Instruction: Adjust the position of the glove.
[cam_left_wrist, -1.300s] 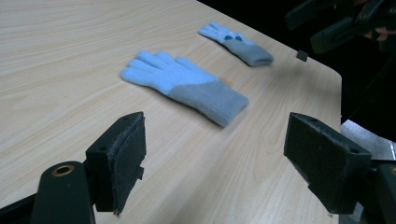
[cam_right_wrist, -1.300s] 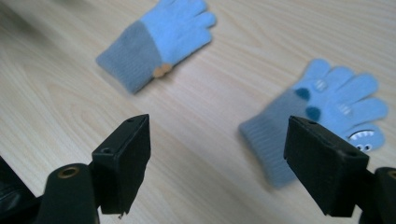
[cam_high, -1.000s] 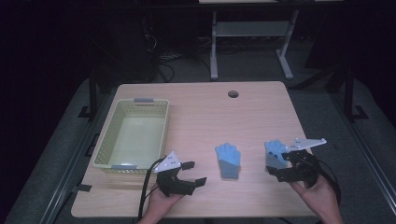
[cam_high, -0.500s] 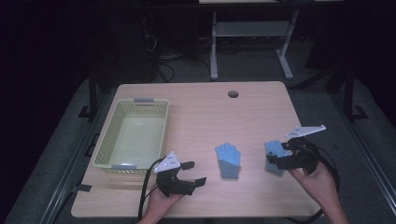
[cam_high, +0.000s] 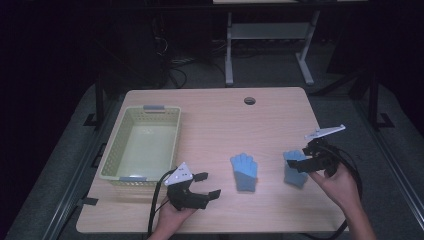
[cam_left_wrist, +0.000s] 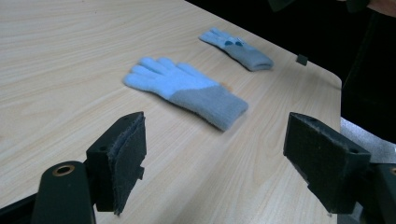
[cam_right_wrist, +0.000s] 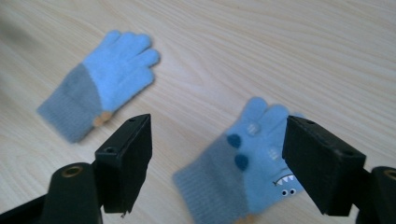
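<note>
Ideally, the right tool (cam_high: 303, 163), held apart over the patterned glove (cam_right_wrist: 252, 165), should be lowered squarely before being closed.

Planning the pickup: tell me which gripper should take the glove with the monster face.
Right. The right gripper hangs open directly over the monster-face glove, jaws either side of it. The left gripper sits open beyond the plain glove, farther off.

Pale green basket (cam_high: 142, 145) on wooden table (cam_high: 220, 120), left; metal stand (cam_high: 267, 35) behind.
</note>
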